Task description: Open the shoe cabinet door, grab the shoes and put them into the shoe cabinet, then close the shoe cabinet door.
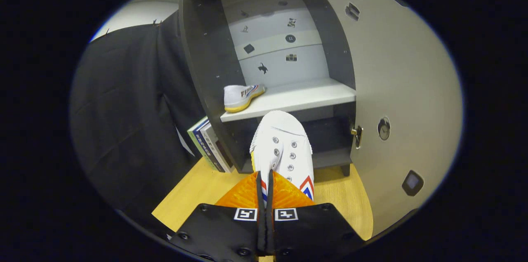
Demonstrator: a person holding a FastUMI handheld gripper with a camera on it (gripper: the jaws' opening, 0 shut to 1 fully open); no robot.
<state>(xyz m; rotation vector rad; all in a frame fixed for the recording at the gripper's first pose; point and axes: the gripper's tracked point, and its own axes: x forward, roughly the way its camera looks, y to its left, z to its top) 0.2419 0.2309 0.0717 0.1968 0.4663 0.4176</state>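
Note:
My gripper (265,183) is shut on a white canvas shoe (284,146) with red and blue trim, pinching its collar between both fingers. The shoe hangs toe-forward in front of the open shoe cabinet (206,55), its toe just below the front edge of the pale shelf (305,99). A second white shoe (241,96) with a yellow sole rests on the left end of that shelf, heel toward me. The cabinet door (400,88) stands swung open on the right, with a small latch (357,135) at its inner edge.
Several books (208,144) lean upright against the cabinet's left side on the wooden floor (198,192). Black cloth (123,109) hangs to the left. The cabinet's lower compartment (326,138) is dark behind the held shoe.

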